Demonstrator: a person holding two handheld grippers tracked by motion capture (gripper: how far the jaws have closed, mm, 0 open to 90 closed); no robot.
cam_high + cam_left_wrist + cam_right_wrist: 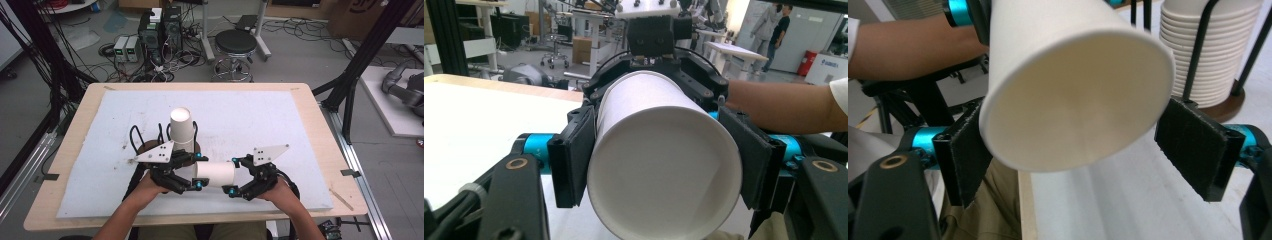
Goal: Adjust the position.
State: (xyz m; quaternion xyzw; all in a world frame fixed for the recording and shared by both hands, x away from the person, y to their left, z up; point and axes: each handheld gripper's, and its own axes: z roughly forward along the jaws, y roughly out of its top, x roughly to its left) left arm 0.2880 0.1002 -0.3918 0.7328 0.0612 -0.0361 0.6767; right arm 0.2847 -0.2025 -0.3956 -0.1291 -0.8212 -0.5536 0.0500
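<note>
A white paper cup (216, 173) lies on its side, held above the white mat between my two grippers. My left gripper (201, 171) is shut on its narrow closed end. In the left gripper view both black pads (574, 155) press on the cup (664, 165), whose bottom faces the camera. My right gripper (232, 175) stands open around the wide mouth end. In the right gripper view the cup's mouth (1073, 100) faces the camera. The left pad (965, 155) is at the rim and the right pad (1195, 150) stands apart from it.
A tall stack of white paper cups (181, 127) stands upside down in a black wire holder on a round wooden base, just behind the left gripper; the stack (1208, 45) also appears in the right gripper view. The white mat (260, 115) covers the wooden table.
</note>
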